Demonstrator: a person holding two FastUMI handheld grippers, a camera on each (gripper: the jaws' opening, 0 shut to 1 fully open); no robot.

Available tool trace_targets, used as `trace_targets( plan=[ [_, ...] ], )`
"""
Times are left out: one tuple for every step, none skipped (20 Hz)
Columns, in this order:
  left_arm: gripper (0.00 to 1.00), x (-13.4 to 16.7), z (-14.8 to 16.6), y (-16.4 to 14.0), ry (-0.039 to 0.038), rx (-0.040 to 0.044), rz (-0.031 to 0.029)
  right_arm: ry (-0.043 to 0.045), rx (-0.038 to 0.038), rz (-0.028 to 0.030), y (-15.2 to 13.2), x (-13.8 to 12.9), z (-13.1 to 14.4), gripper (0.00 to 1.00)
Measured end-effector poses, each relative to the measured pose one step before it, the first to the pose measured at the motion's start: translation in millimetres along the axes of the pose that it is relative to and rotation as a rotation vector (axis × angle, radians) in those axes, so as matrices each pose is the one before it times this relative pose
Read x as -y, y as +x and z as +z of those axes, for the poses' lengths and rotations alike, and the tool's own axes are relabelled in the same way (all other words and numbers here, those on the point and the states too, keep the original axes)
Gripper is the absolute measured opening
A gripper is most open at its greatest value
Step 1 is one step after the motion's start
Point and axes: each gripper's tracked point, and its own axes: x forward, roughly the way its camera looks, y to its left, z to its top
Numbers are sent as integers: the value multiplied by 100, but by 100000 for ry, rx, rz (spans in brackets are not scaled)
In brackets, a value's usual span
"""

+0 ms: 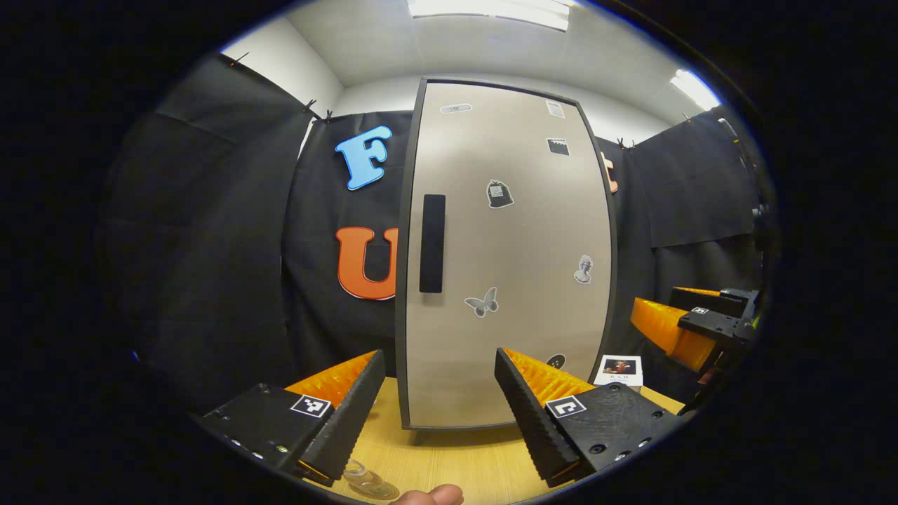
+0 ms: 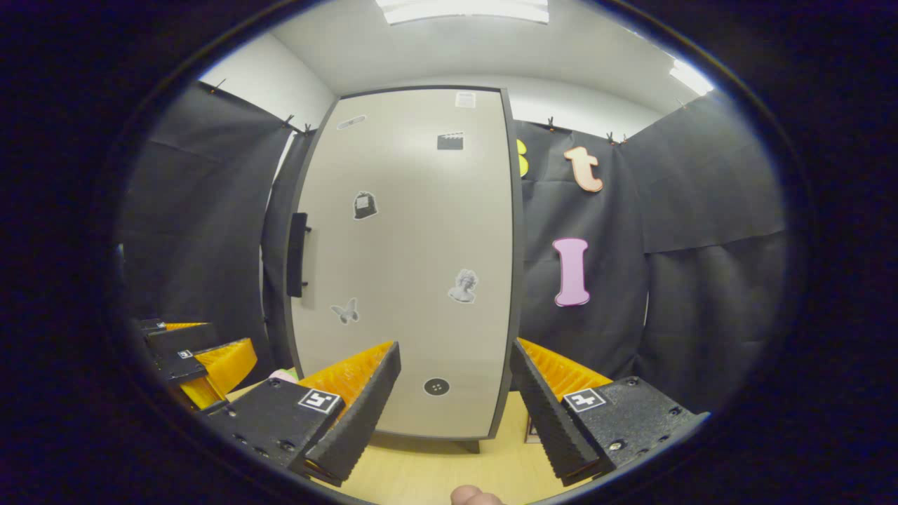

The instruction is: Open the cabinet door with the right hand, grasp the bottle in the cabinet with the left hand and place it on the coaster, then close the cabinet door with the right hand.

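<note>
Both open grippers face the closed cabinet door [image 1: 512,259].

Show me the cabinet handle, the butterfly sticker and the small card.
handle [image 1: 432,243], left gripper view, middle of the bar.
butterfly sticker [image 1: 482,303], left gripper view, its body.
card [image 1: 620,368], left gripper view, its face.

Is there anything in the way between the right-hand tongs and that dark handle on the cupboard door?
No. In the right gripper view the right tongs are open and short of the closed door; nothing lies between them and the handle.
</note>
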Motion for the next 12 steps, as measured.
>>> trace_targets(
  plan=[
    [95,-280,656,161,242,1667,-329,495,1185,-281,100,-351,217,100],
    [95,-150,298,43,602,1202,-531,586,-331,906,179,-661,-369,98],
    [95,45,-103,99,803,264,-320,382,-1637,1633,208,-866,-515,100],
    [95,-48,-416,183,672,-872,-282,-870,-1735,398,38,-302,-374,100],
    [95,51,-379,59,331,-1254,-451,-1227,140,-611,-1,107,169,100],
    [95,43,-126,111,11,-1059,-298,-347,1508,-808,-8,257,477,99],
    [95,-116,39,137,186,-230,466,174,1046,-685,5,148,219,100],
    [95,-272,-26,142,615,-282,969,313,-451,-315,-31,119,-251,99],
    [95,-137,-342,256,26,-607,371,592,-1161,-97,-35,-10,-342,99],
    [95,266,-316,167,-859,-861,-351,755,-996,-307,31,128,-276,99],
    [95,228,-338,179,-855,-1170,-227,770,-858,-372,66,72,-150,100],
    [95,249,-37,155,-339,-417,-418,346,-952,-71,118,5,-241,99]
  ],
)
